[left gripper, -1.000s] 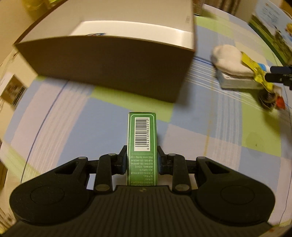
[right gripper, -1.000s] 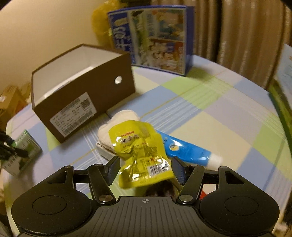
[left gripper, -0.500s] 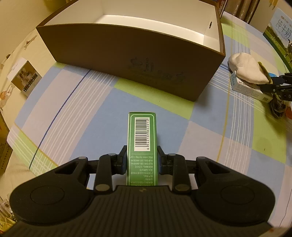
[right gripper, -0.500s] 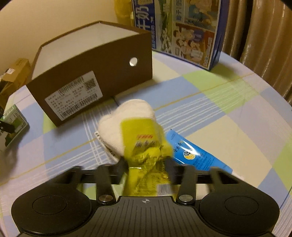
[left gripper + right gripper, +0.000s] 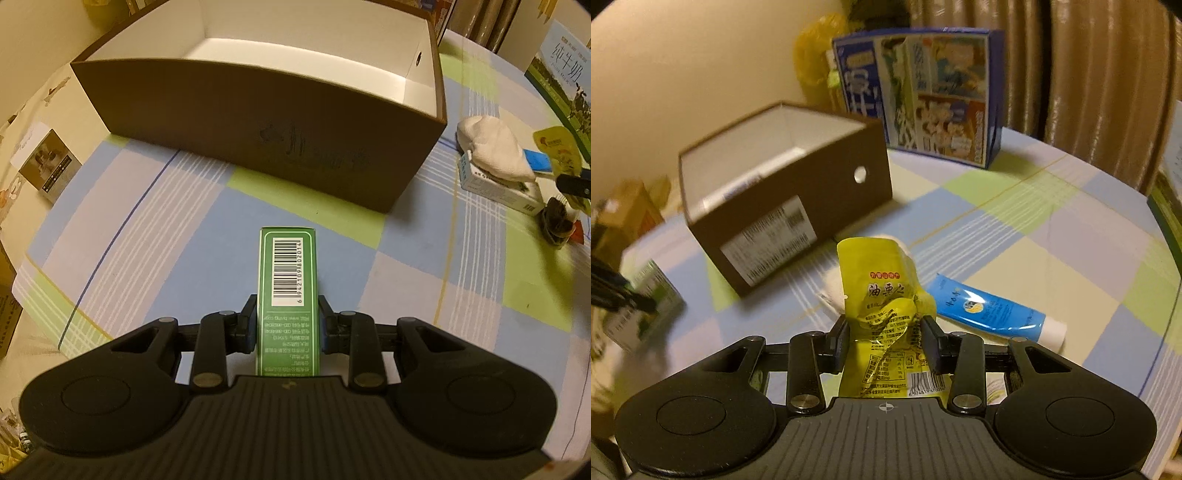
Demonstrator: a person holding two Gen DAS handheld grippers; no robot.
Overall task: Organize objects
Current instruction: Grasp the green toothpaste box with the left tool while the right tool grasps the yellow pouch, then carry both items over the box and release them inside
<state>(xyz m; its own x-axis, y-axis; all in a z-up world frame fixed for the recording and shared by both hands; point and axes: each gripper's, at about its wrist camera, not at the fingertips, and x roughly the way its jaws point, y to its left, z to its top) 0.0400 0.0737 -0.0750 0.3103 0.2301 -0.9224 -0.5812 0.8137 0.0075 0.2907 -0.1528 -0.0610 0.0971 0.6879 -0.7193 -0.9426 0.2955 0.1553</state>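
My left gripper (image 5: 287, 325) is shut on a green carton (image 5: 287, 288) with a barcode, held above the checked tablecloth in front of the brown open box (image 5: 266, 122). The box's white inside looks bare. My right gripper (image 5: 885, 338) is shut on a crumpled yellow snack pouch (image 5: 882, 295), lifted off the table. The brown box (image 5: 783, 221) stands to its left front. The pouch (image 5: 554, 144) and a right finger (image 5: 574, 182) show at the right edge of the left wrist view. The green carton (image 5: 642, 310) appears blurred at the left of the right wrist view.
A white cloth (image 5: 491, 147) lies on a small white carton (image 5: 498, 188) right of the box. A blue tube (image 5: 990, 310) lies by the right gripper. A dark small object (image 5: 557, 221) sits near the carton. A tall blue printed box (image 5: 919, 96) stands behind; curtains at back.
The right gripper has shut on the yellow pouch and lifted it off the white cloth. The left gripper has risen with the green carton, so more of the box's inside shows.
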